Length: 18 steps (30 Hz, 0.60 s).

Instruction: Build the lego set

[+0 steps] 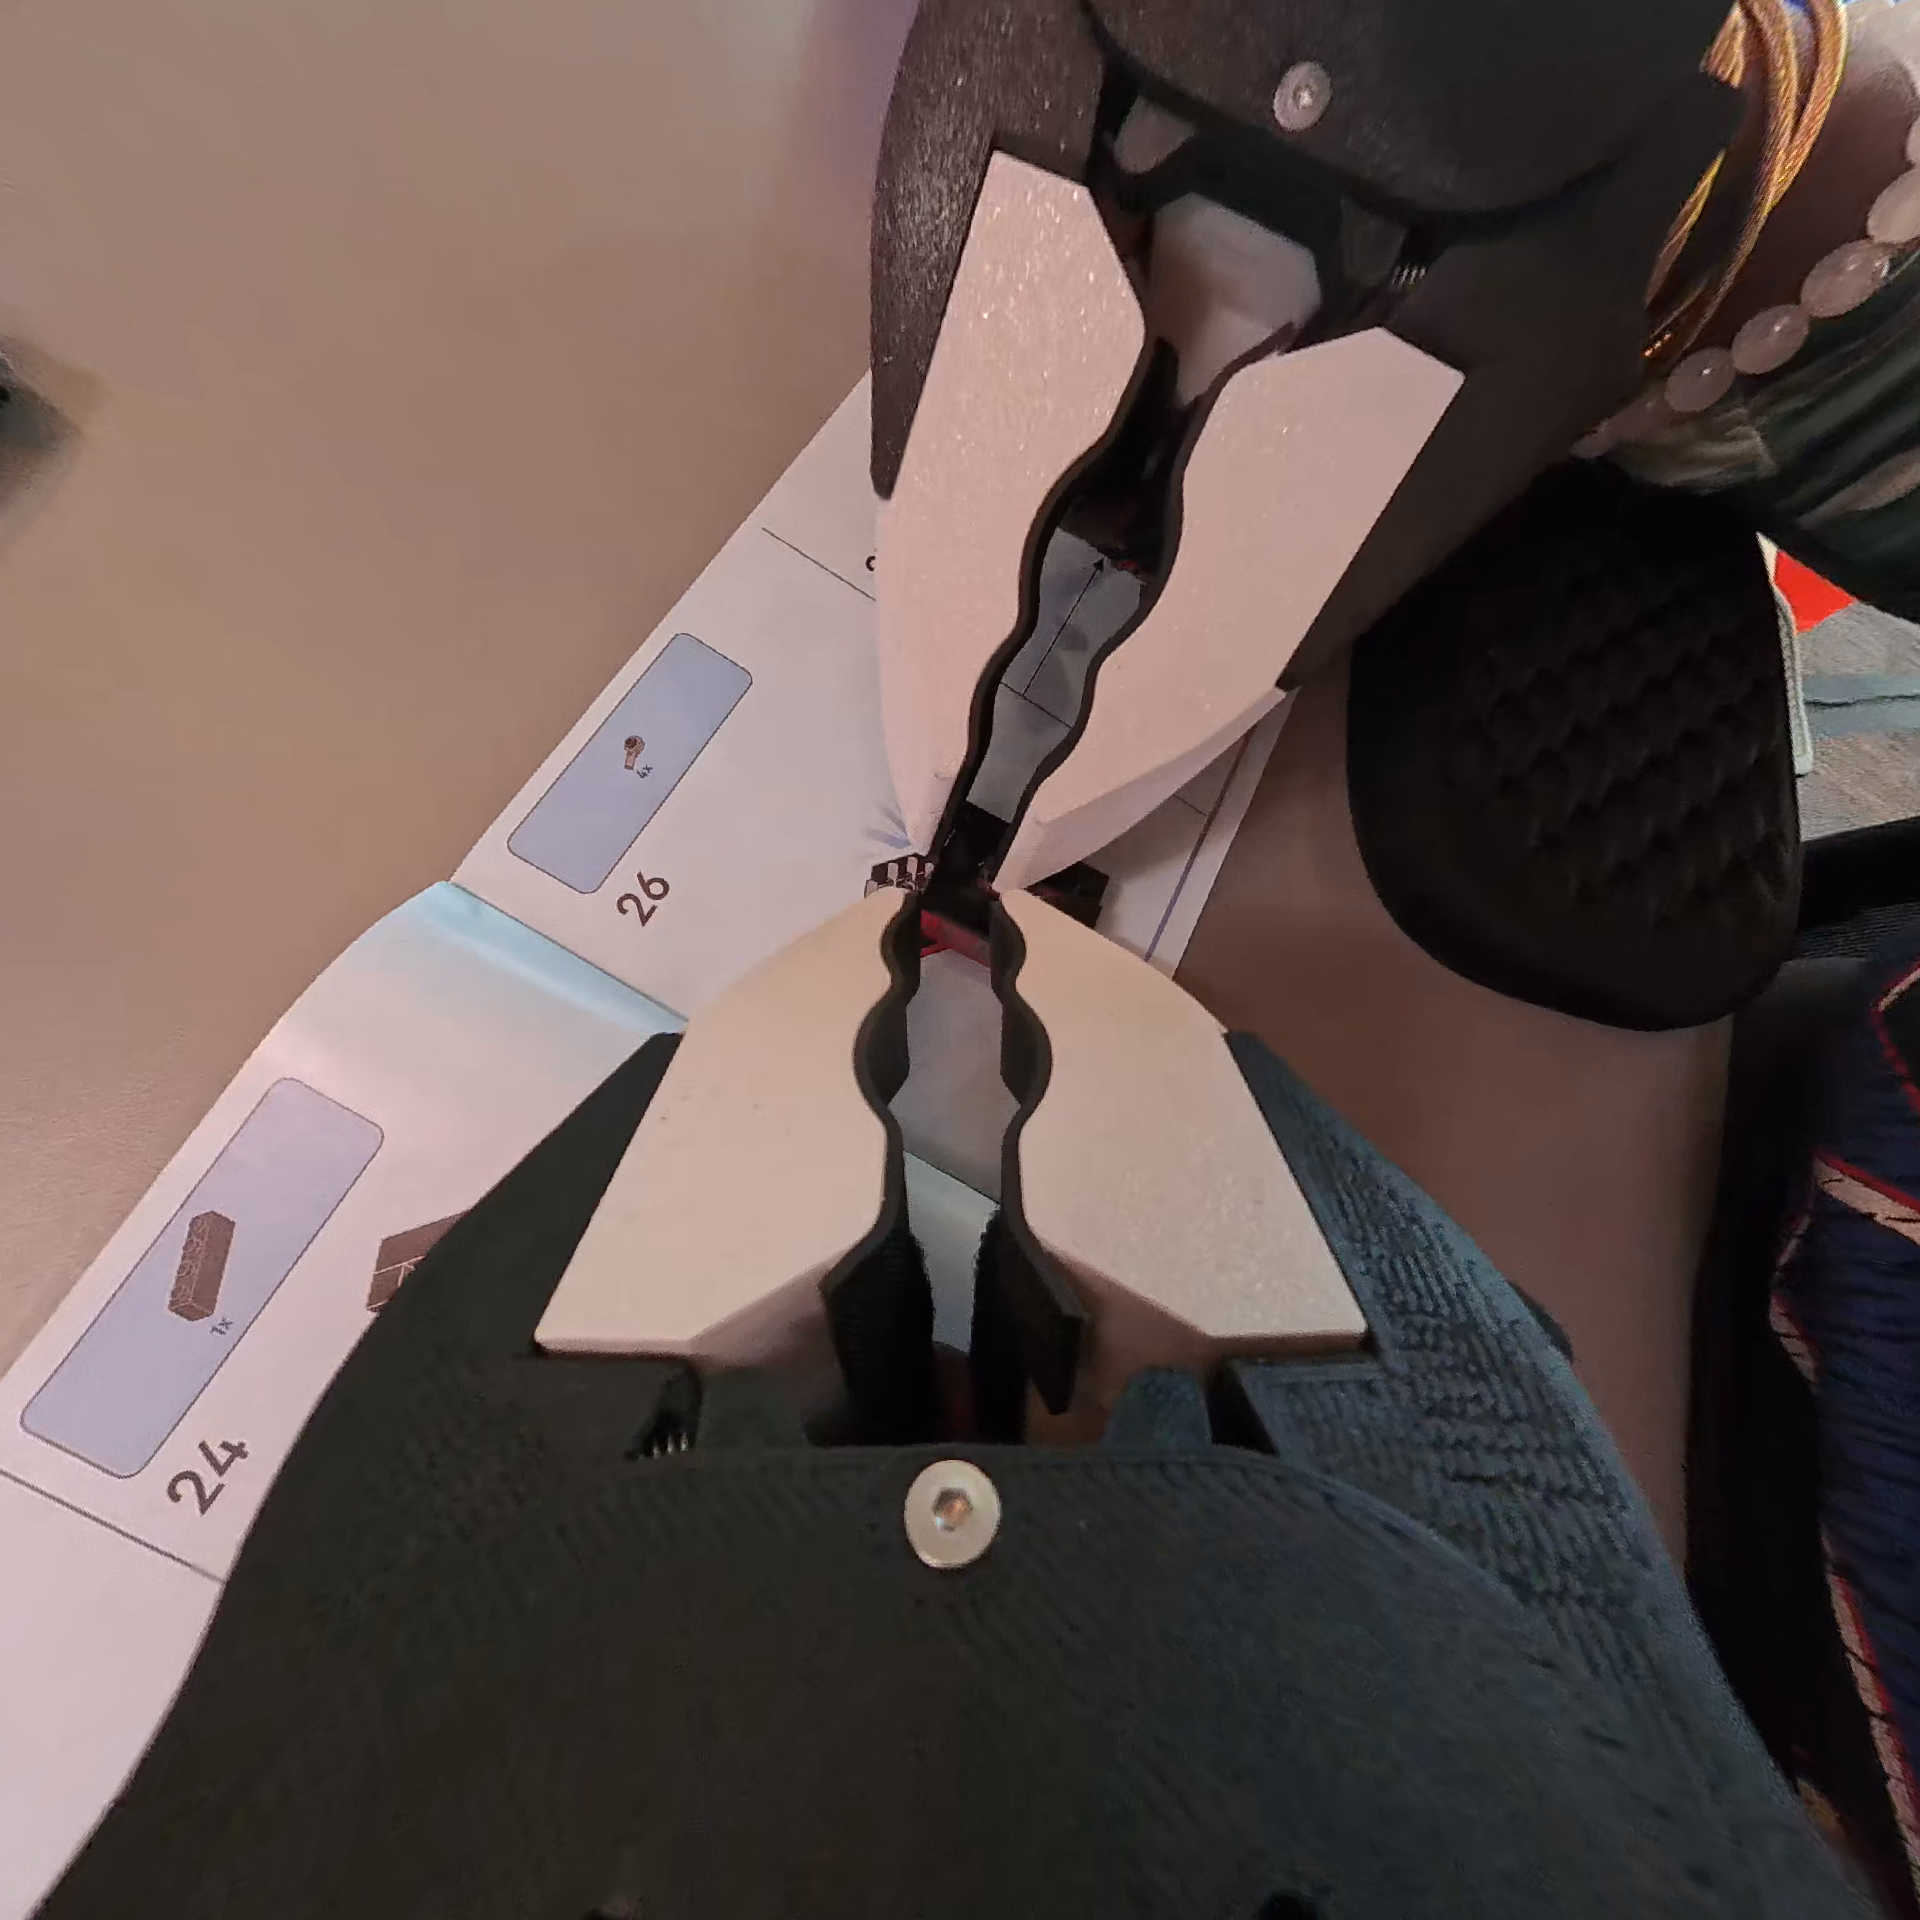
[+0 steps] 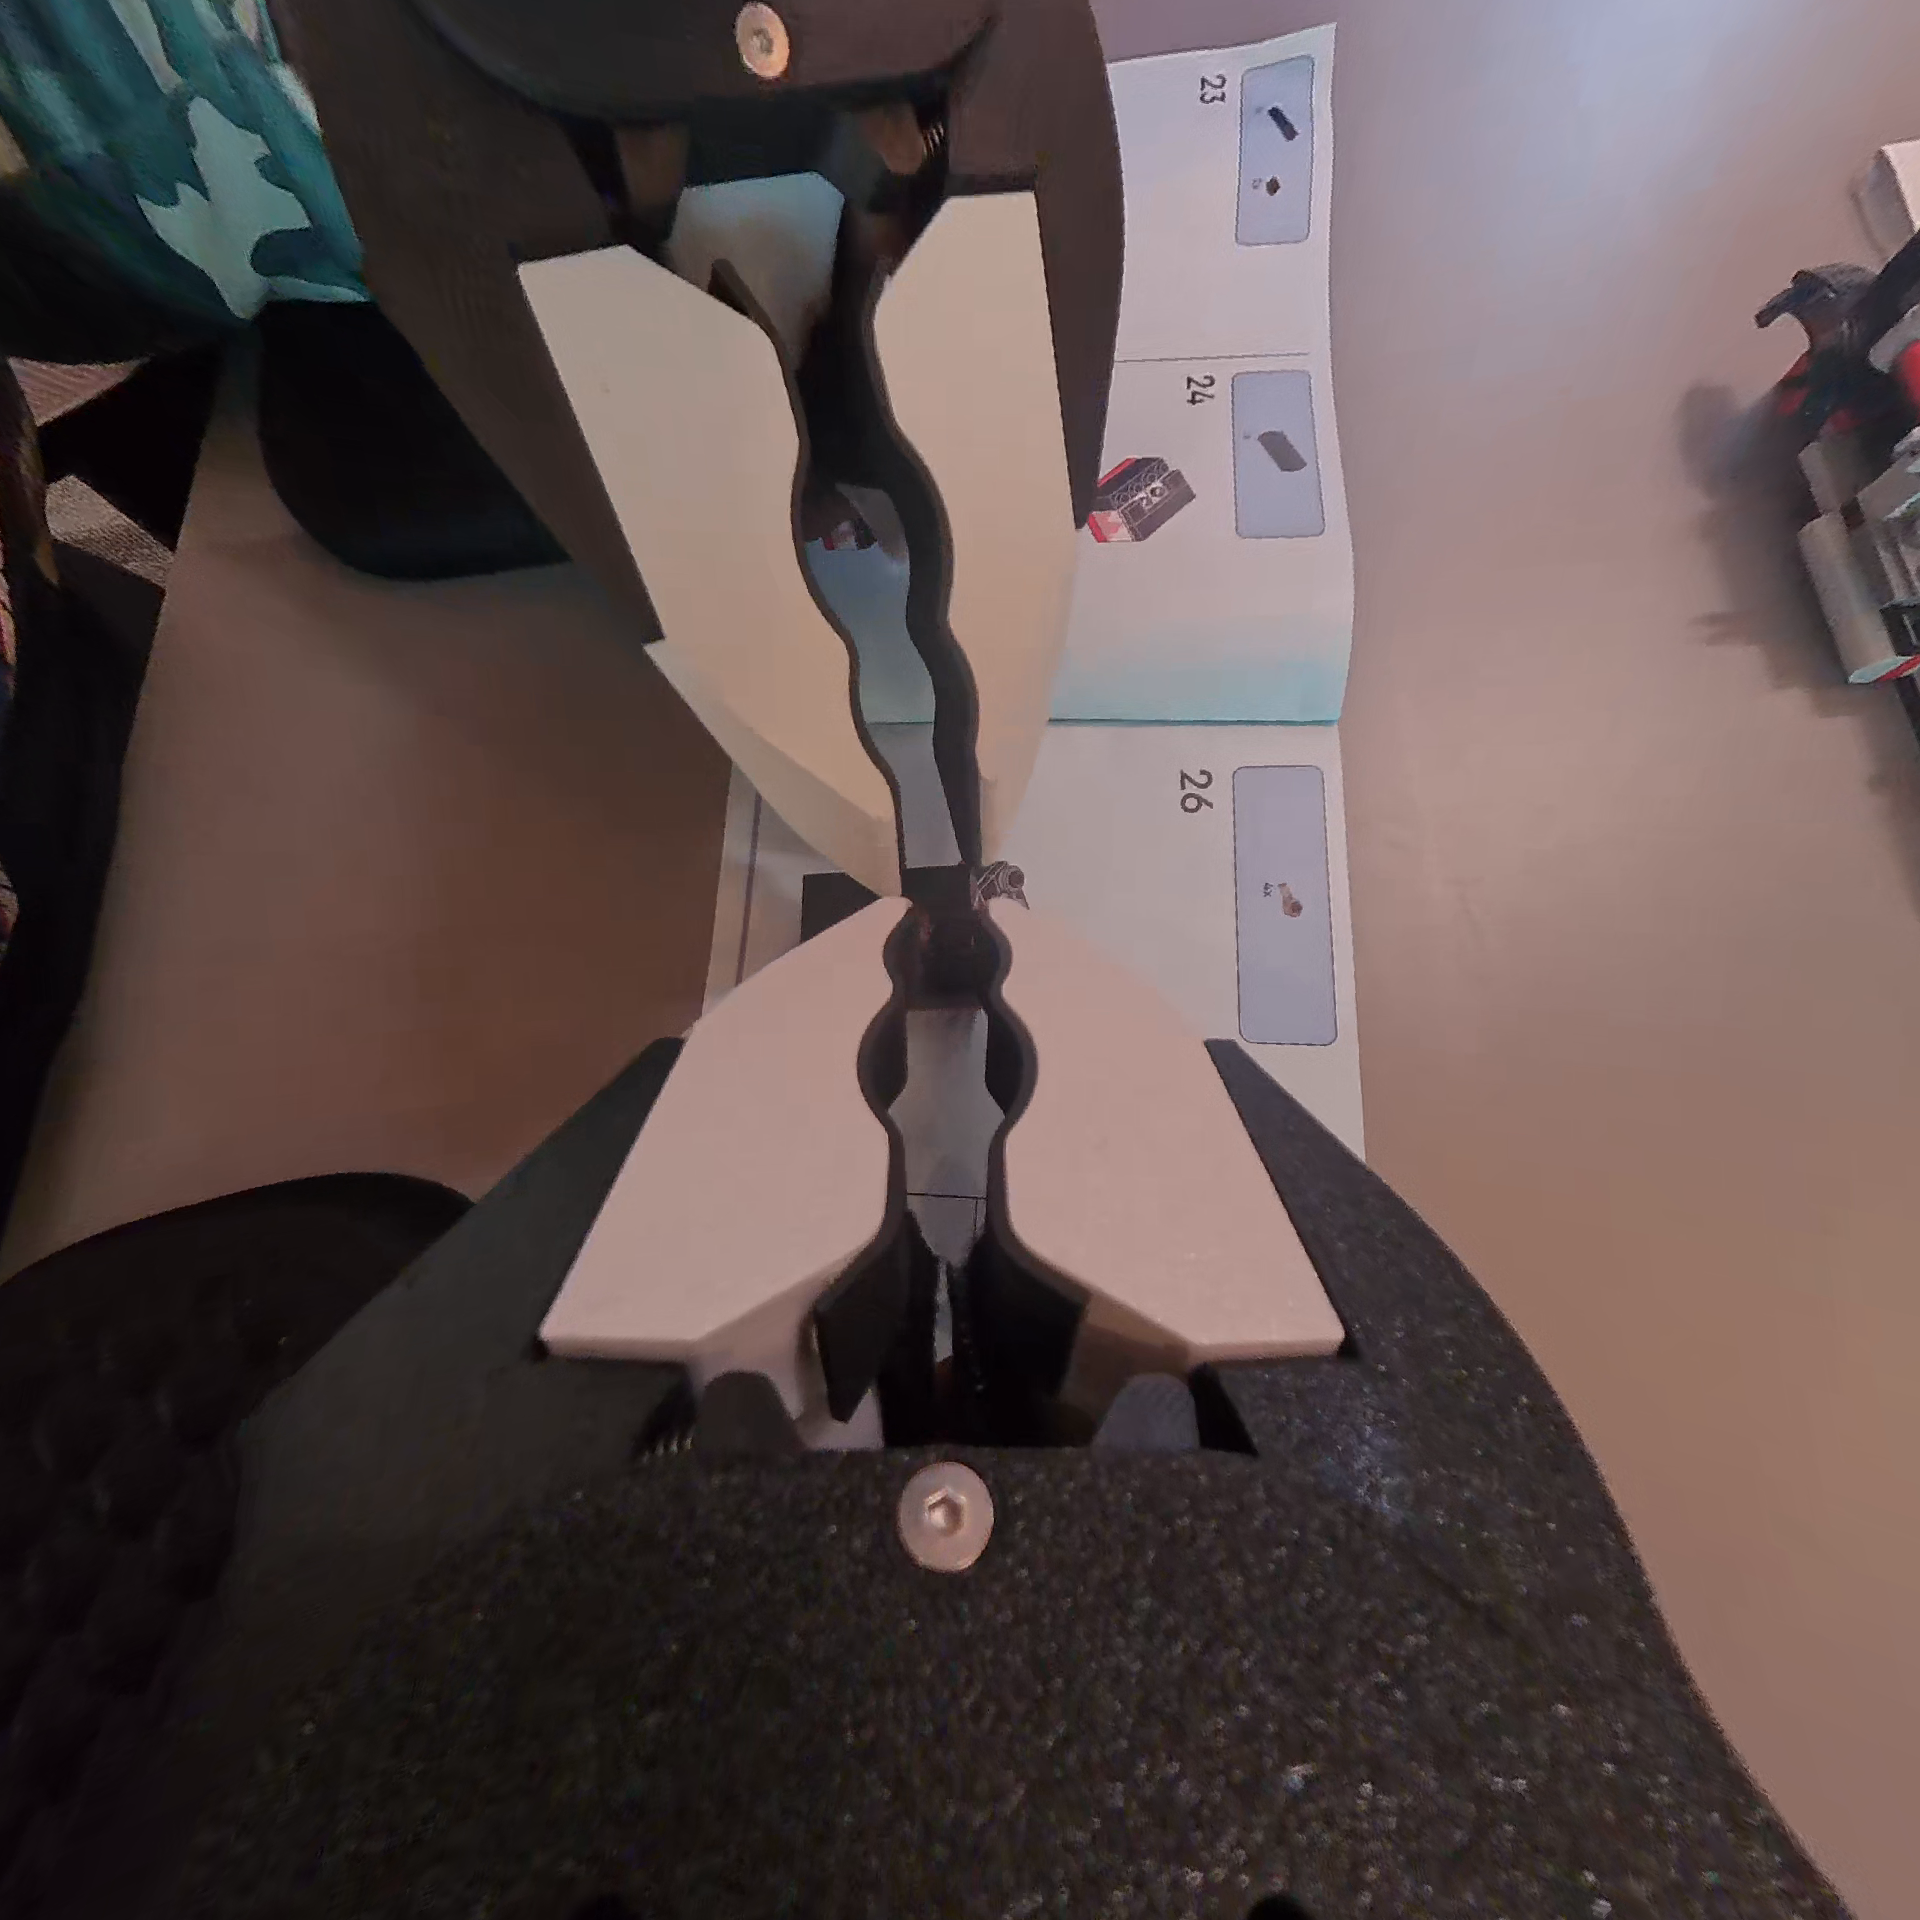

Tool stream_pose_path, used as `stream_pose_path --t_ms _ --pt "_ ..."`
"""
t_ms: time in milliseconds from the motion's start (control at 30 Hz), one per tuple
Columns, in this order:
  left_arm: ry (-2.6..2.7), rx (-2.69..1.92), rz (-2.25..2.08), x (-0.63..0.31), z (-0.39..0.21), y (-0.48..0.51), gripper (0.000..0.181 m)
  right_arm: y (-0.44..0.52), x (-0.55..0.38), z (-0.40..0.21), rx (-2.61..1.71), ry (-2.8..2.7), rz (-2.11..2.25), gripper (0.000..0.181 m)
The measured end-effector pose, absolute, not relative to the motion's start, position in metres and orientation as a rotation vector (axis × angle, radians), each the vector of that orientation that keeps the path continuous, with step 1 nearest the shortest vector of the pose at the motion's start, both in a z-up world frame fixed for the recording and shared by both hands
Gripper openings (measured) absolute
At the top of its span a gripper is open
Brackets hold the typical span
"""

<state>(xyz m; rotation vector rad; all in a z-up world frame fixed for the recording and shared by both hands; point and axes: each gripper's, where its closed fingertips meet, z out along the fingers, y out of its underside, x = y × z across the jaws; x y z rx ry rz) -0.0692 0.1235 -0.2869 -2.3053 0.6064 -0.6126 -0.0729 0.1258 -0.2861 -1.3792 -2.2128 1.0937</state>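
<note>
My two grippers meet tip to tip above the open instruction booklet (image 1: 436, 1039). My left gripper (image 1: 956, 914) is shut on a small red and black brick assembly (image 1: 951, 935), which is mostly hidden by the fingers. My right gripper (image 2: 948, 920) is shut on a small black piece (image 2: 943, 951) in the first notch of its pads. That piece touches the black block (image 2: 935, 883) held at the left gripper's tips (image 2: 940, 862). A small grey pin (image 2: 1003, 885) sticks out of the block's side. The right gripper also shows in the left wrist view (image 1: 971, 852), coming from above.
A partly built model (image 2: 1860, 499) in grey, red and black lies at the right on the tan table (image 2: 1558, 1039). A black mesh pad (image 1: 1569, 769) sits by the booklet (image 2: 1195, 644). A person's wrist with bead bracelets (image 1: 1766, 312) holds the right gripper. The tips of both grippers are at nearly the same place.
</note>
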Motion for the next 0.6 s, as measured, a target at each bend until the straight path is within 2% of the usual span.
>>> stream_pose_path --t_ms 133,600 --pt "0.598 -2.311 -0.644 -0.0688 -0.2869 0.1223 0.011 0.1264 -0.0707 -0.2858 -1.411 -2.212 1.11 0.014" --pt "0.62 -2.299 -0.692 -0.066 -0.2864 0.1204 0.005 0.1271 -0.0657 -0.2879 -1.318 -2.363 1.09 0.008"
